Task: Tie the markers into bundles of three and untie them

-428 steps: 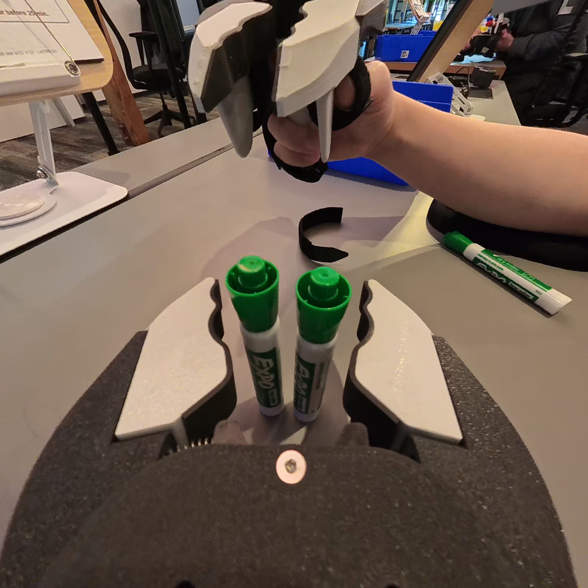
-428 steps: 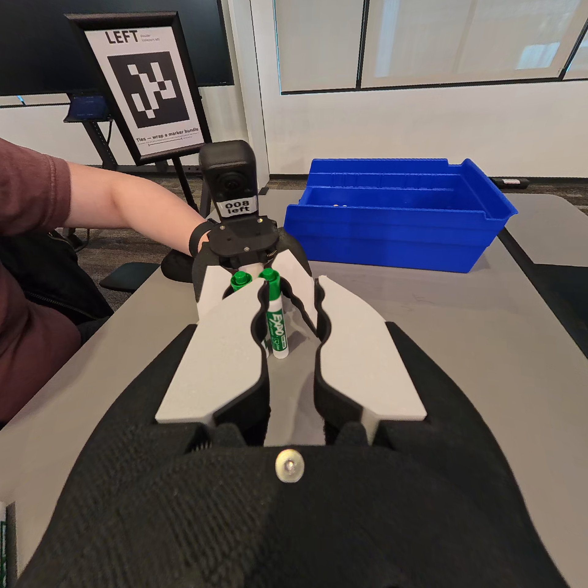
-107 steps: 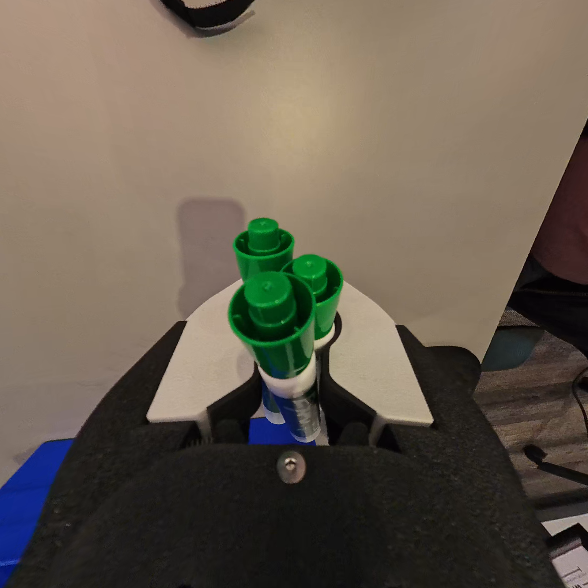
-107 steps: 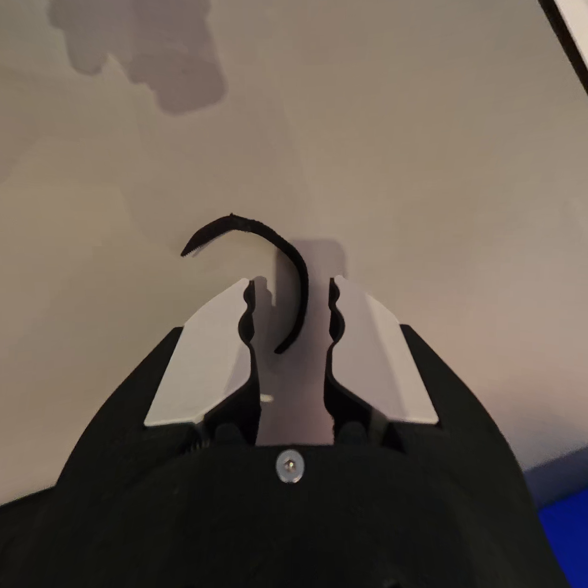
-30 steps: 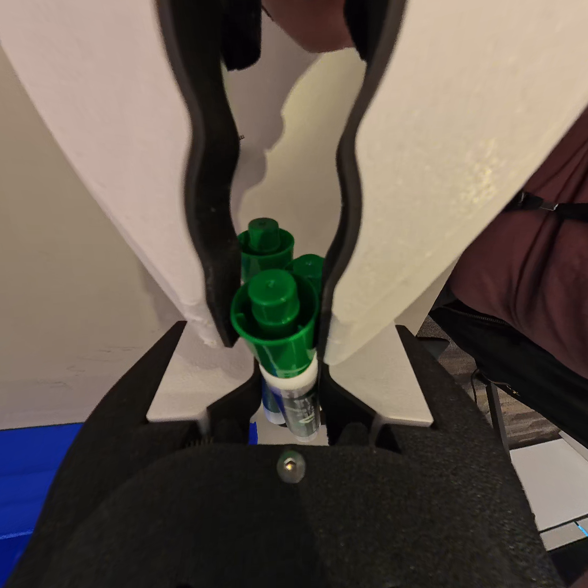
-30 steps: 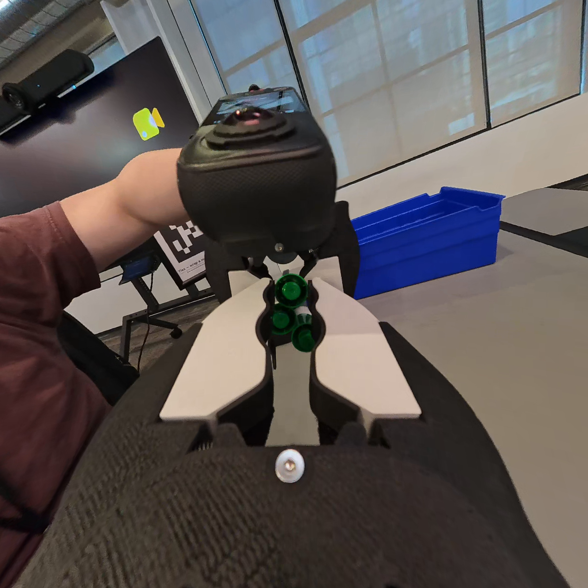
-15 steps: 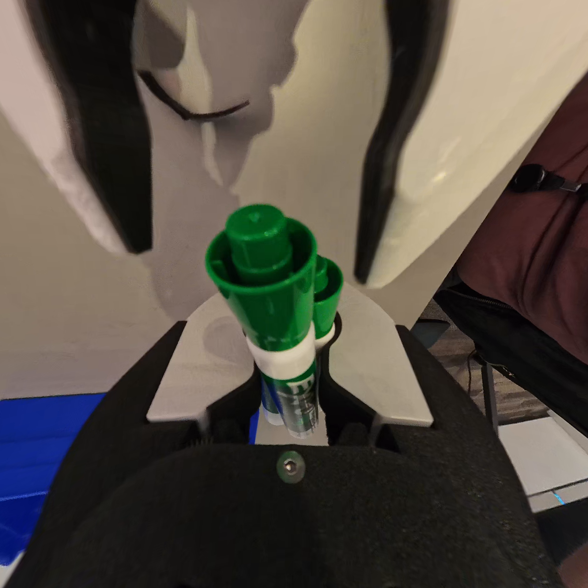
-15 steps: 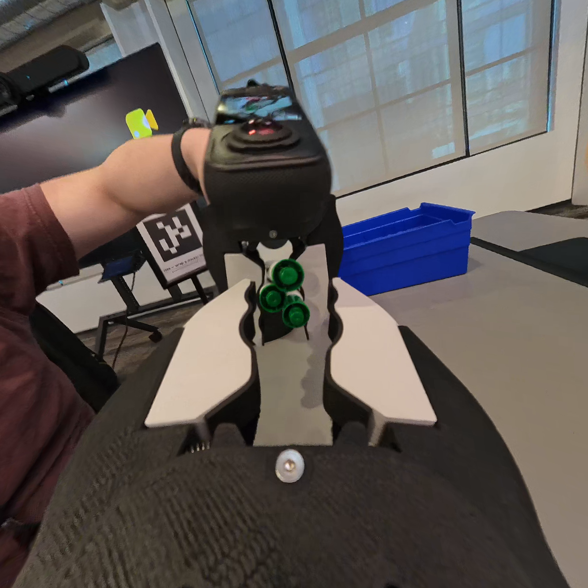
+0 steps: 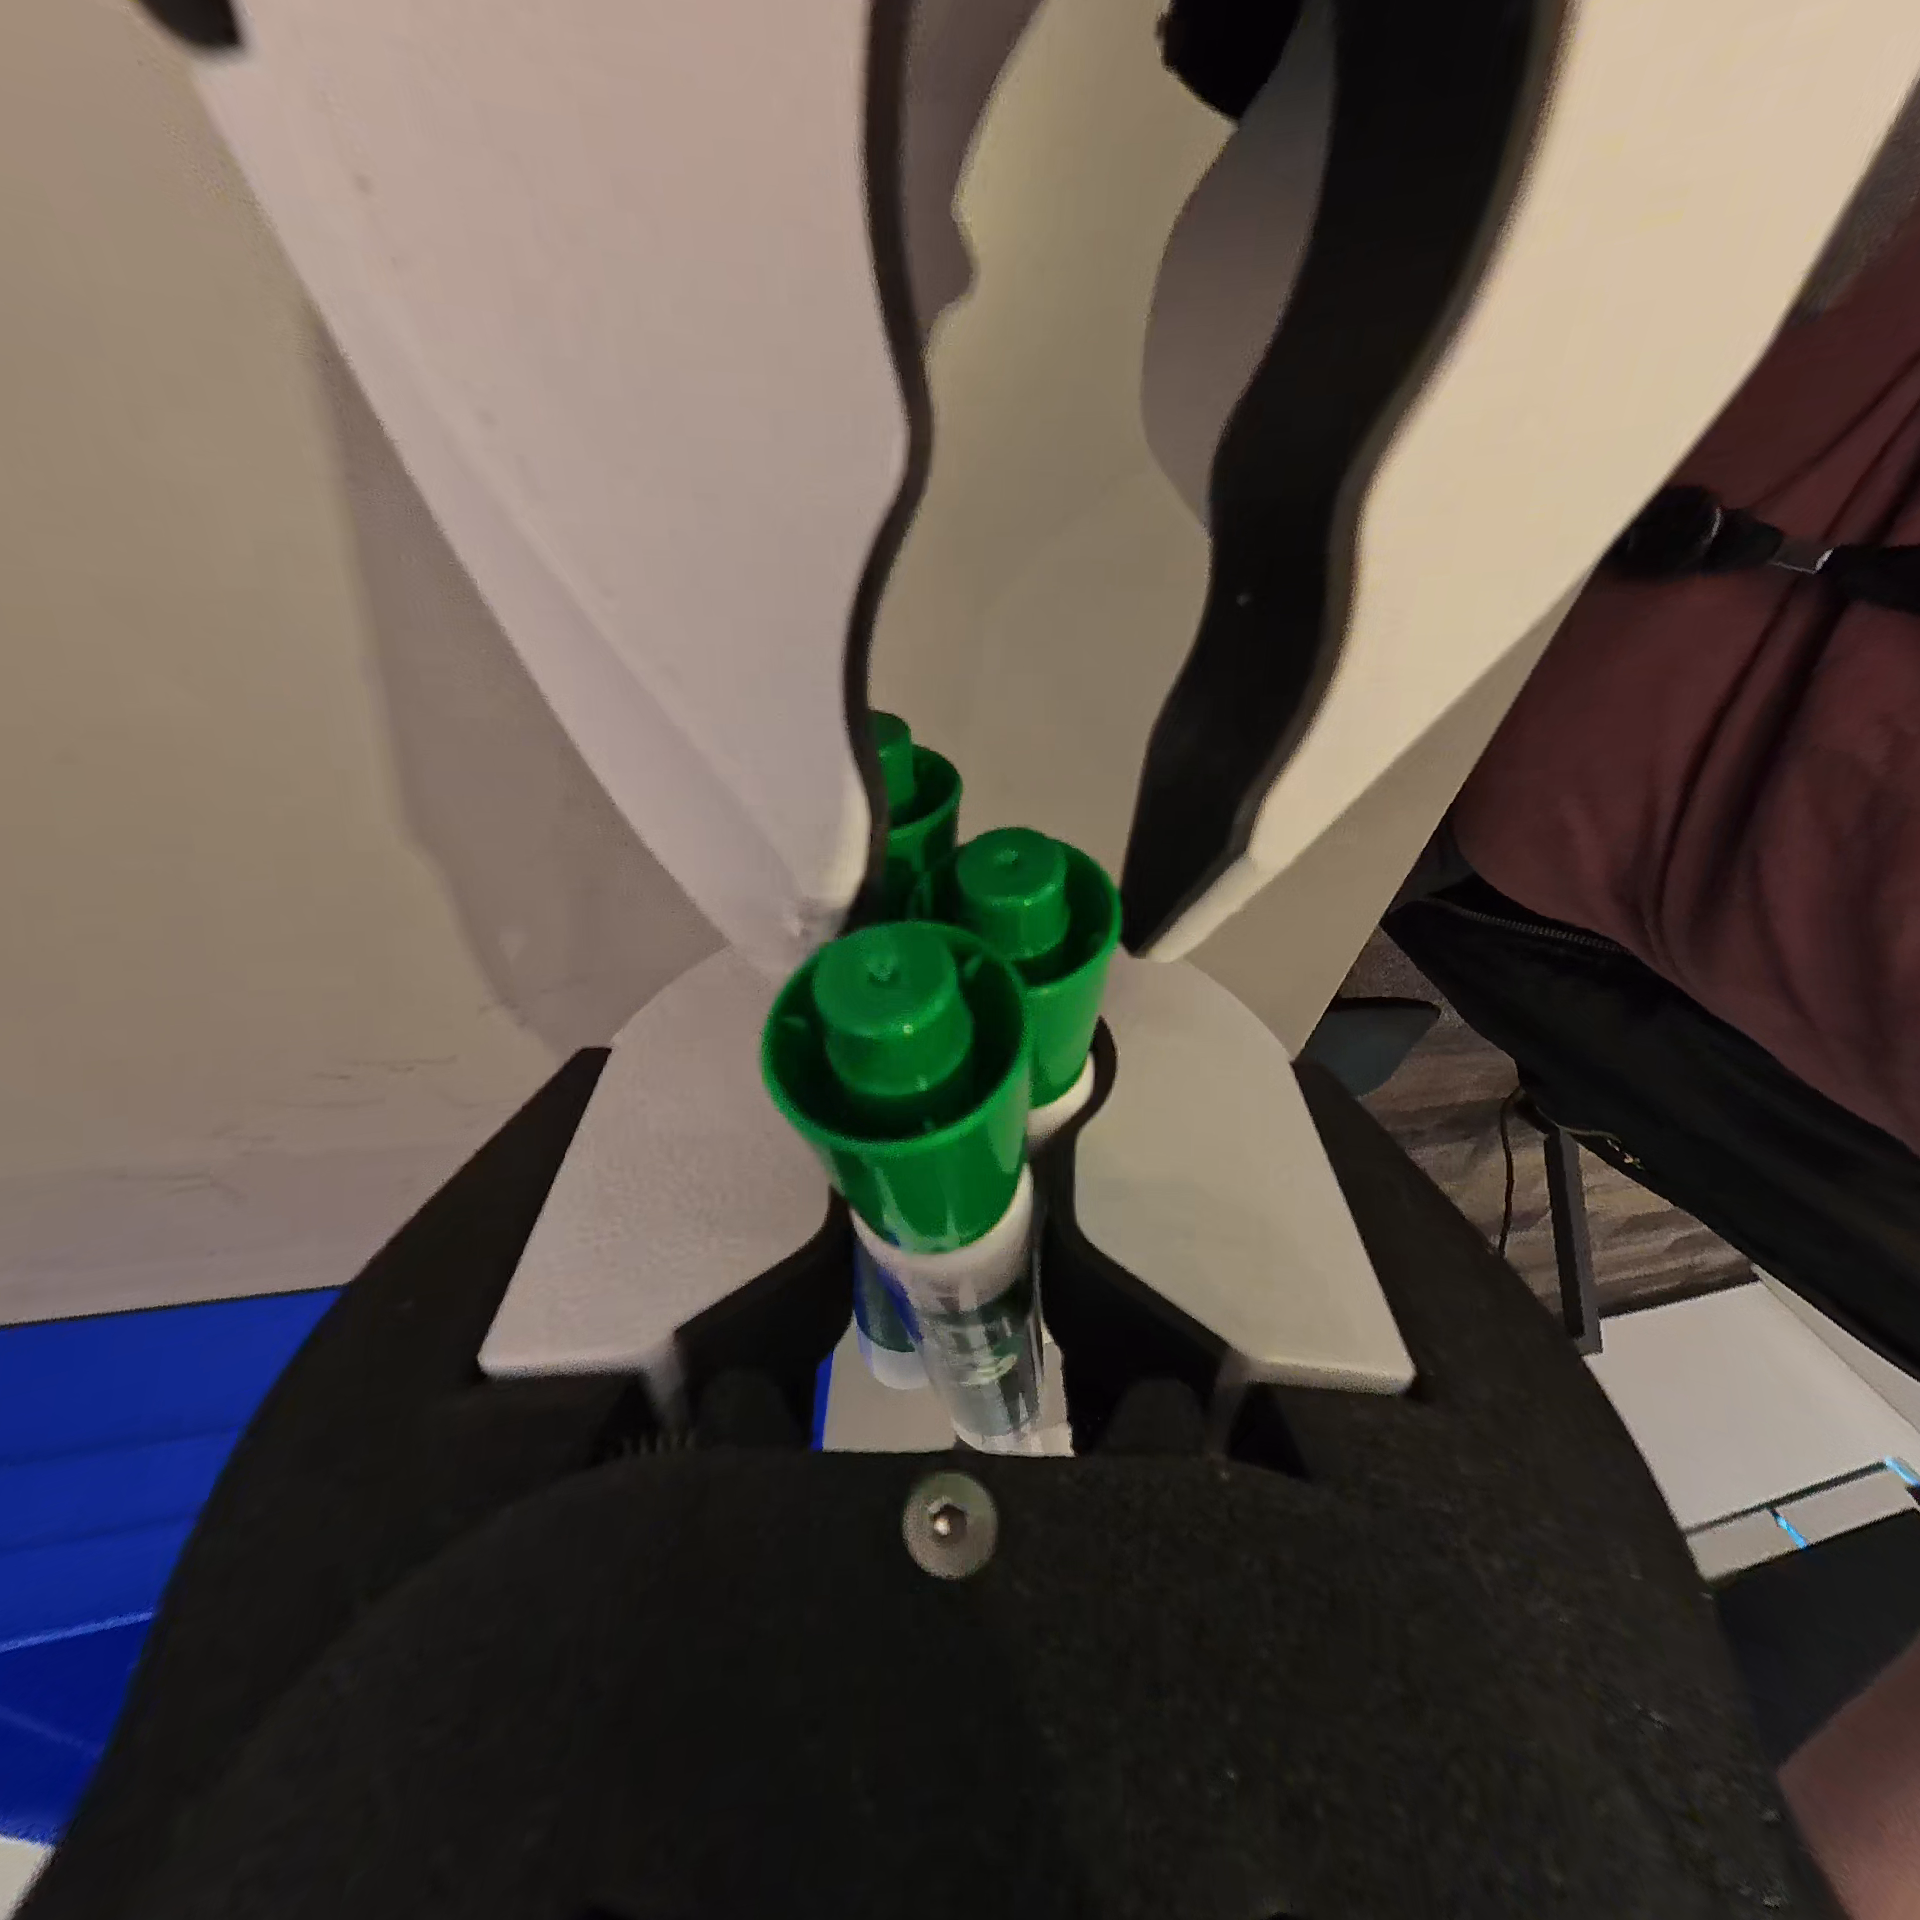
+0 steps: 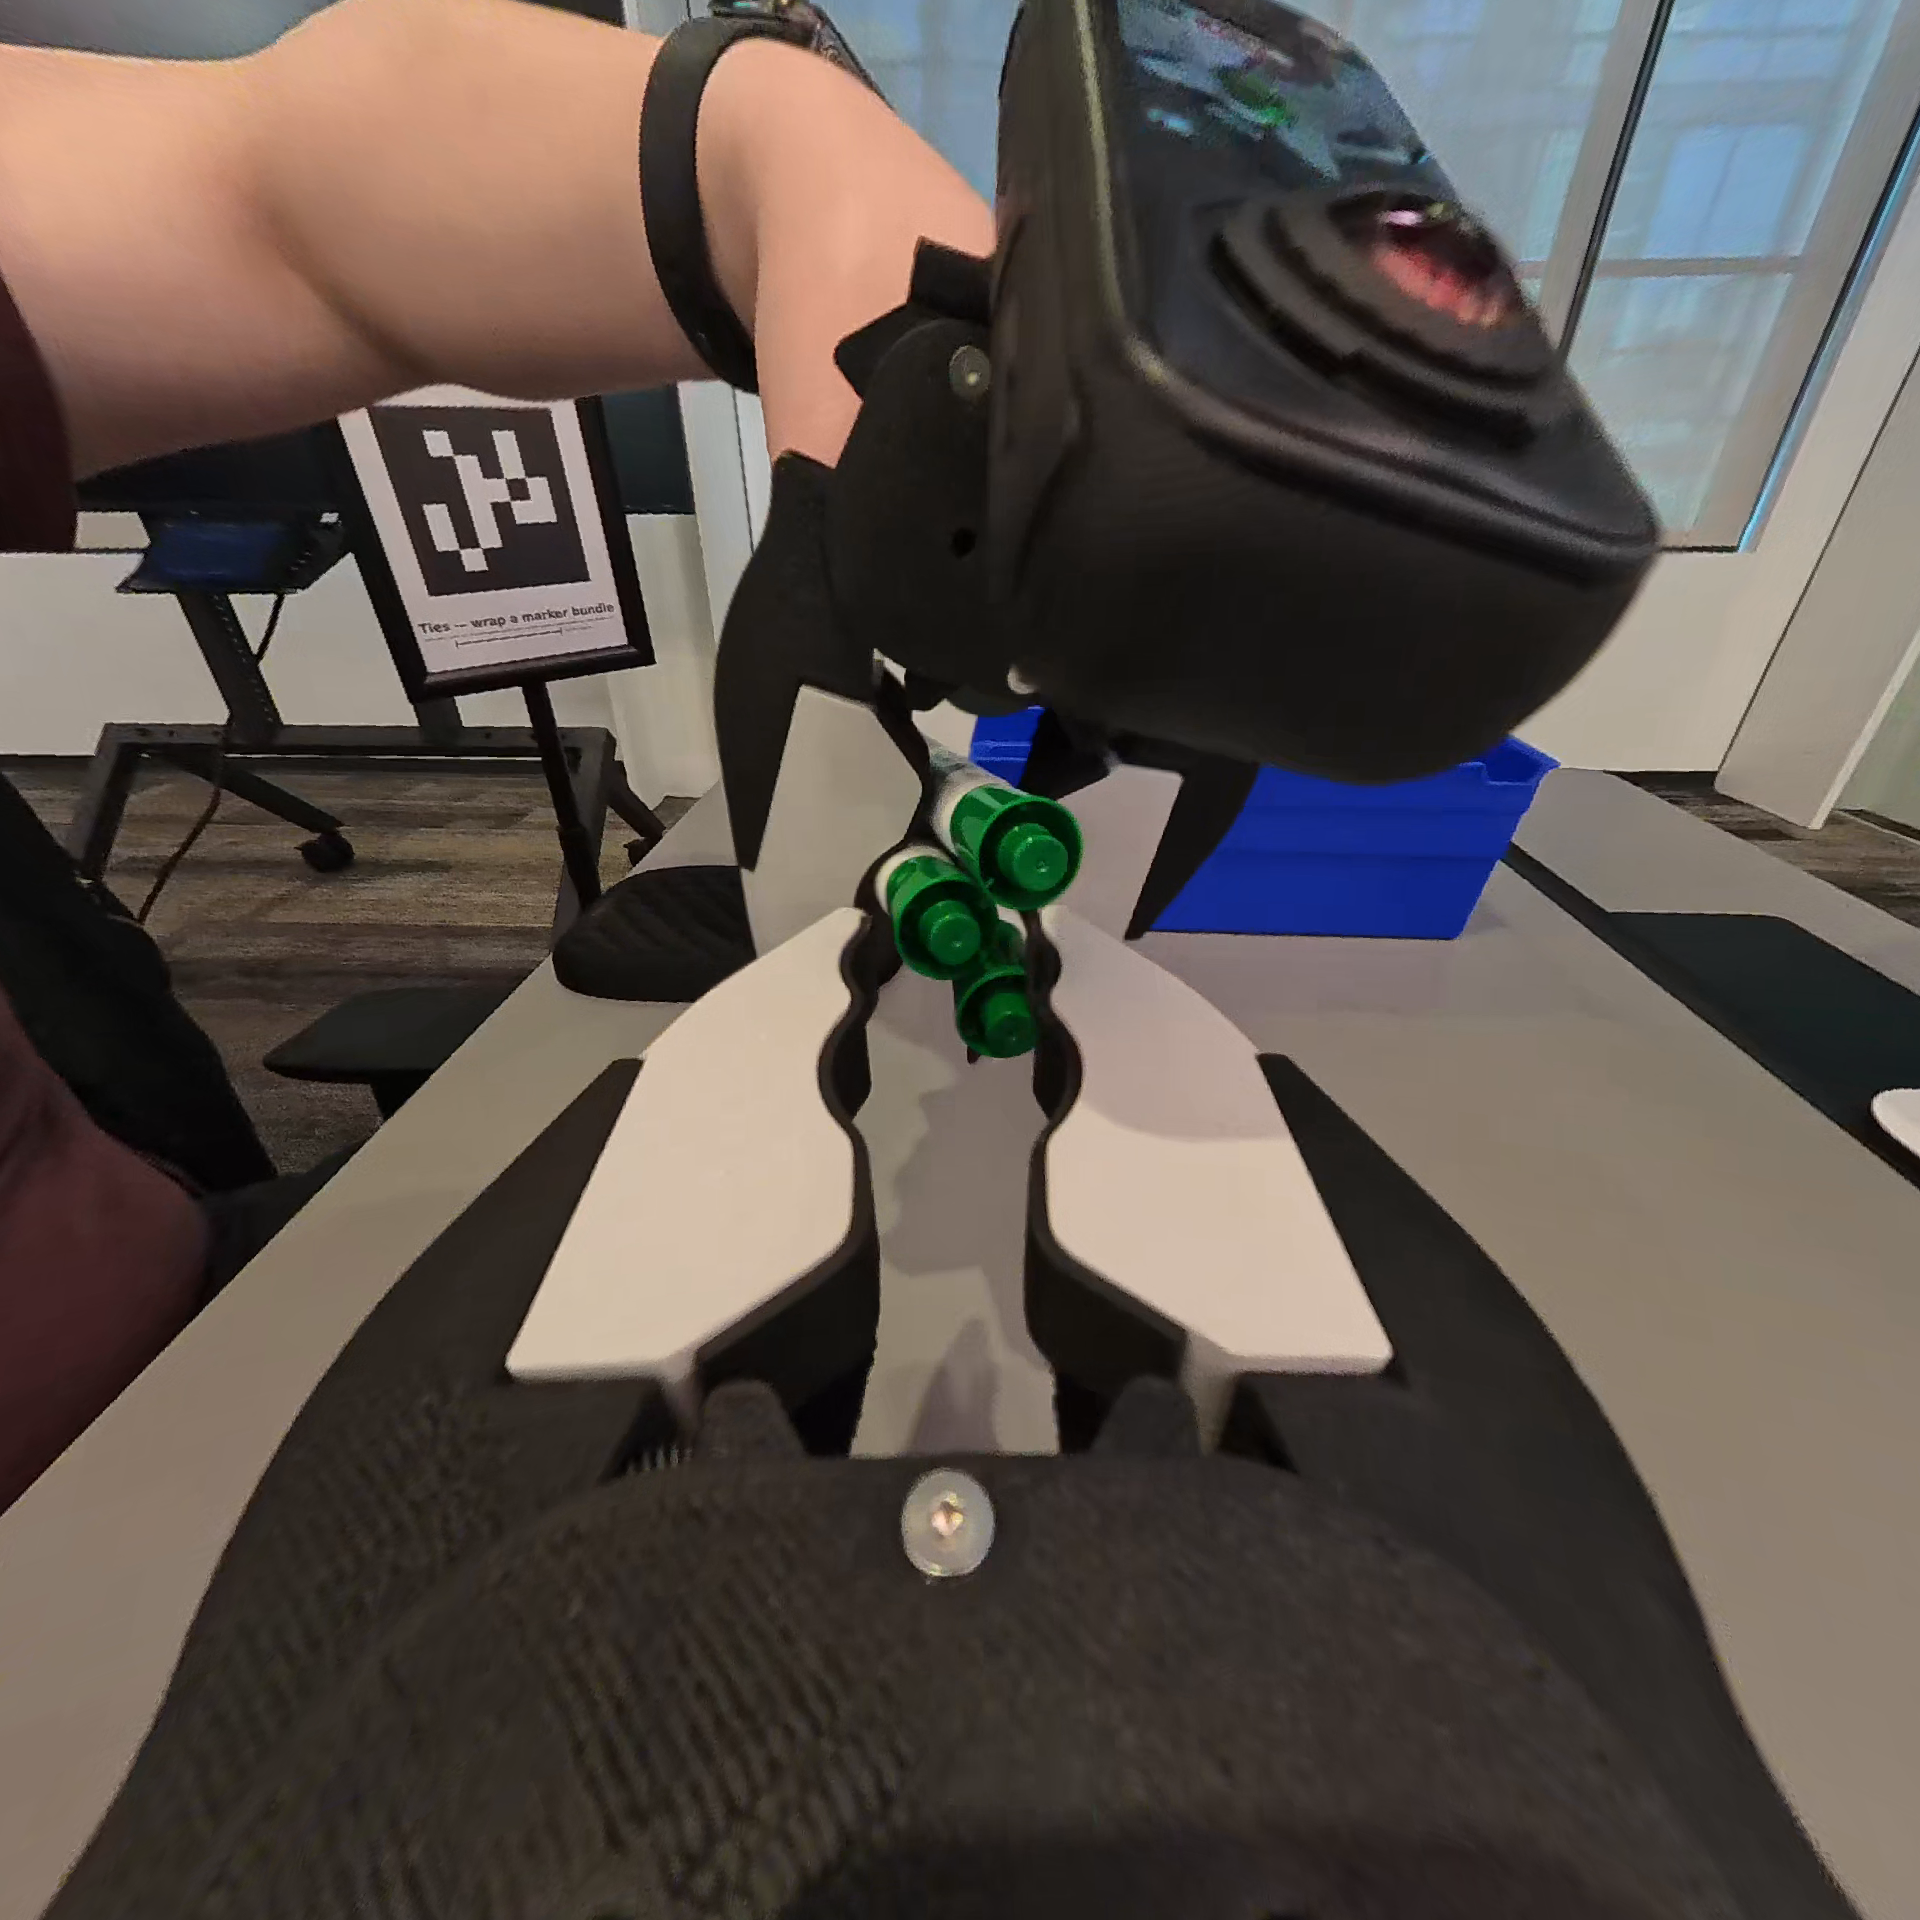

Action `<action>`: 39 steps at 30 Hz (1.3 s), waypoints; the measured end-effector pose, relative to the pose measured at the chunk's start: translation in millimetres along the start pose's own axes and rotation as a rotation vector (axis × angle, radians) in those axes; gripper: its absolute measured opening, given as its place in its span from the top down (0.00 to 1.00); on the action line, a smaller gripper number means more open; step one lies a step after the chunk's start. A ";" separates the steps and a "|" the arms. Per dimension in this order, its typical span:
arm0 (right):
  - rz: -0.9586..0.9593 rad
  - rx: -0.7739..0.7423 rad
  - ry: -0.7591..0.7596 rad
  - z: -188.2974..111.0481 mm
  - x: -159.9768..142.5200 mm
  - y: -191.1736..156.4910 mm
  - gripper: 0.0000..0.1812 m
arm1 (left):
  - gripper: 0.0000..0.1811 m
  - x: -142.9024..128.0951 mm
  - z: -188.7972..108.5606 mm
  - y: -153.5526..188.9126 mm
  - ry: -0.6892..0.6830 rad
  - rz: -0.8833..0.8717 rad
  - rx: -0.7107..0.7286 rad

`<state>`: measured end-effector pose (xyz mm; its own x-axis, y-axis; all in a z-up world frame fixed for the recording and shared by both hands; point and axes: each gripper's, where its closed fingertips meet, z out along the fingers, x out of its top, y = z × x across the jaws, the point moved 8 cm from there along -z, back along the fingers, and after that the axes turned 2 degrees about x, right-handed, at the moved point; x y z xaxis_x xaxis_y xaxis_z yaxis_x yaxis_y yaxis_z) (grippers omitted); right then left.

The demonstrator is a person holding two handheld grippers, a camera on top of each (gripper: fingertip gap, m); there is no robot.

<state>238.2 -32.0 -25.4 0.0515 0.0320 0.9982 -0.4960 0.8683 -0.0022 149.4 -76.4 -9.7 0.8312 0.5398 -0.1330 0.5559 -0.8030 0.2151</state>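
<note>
Left gripper (image 9: 951,1081) clamping three markers (image 9: 904,1081); right gripper (image 10: 948,961) jaws parted, farthest cap half-hidden

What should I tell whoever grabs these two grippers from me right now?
Left gripper: shut on three green markers, caps pointing out, held up over the grey table.
Right gripper: open, its tips at either side of the marker caps, gripping nothing; one tip seems to touch a cap.
Tie: no tie is around the markers, and none can be made out in either view.
Blue bin: at the far end of the table.
Done: three markers gathered in one grip.
Left: square up the caps, fetch the tie, wrap it round the markers, then untie them.
</note>
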 end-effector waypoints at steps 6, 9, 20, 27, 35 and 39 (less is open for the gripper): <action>0.005 0.022 -0.008 1.2 -2.8 -0.1 0.87 | 0.77 -2.3 1.6 1.1 -0.073 -0.005 0.001; 0.012 0.035 -0.010 2.6 -2.8 -1.0 0.87 | 0.78 -2.1 0.9 2.8 -0.101 0.005 0.005; 0.021 0.056 0.023 -5.4 3.1 -1.3 0.89 | 0.77 4.2 -6.5 5.2 -0.056 0.023 0.021; 0.023 0.057 0.033 -6.5 3.7 -1.2 0.89 | 0.77 4.5 -8.6 5.5 -0.042 0.015 0.016; 0.040 0.067 0.042 -5.2 1.4 -0.4 0.89 | 0.77 3.3 -8.7 5.5 -0.063 0.015 0.024; 0.049 0.067 0.044 -5.7 -0.6 0.2 0.88 | 0.77 3.7 -6.3 5.4 -0.069 0.017 0.023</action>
<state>243.1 -29.0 -26.4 0.0628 0.0960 0.9934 -0.5554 0.8304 -0.0451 155.4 -77.1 -2.9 0.8388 0.5079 -0.1962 0.5410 -0.8180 0.1953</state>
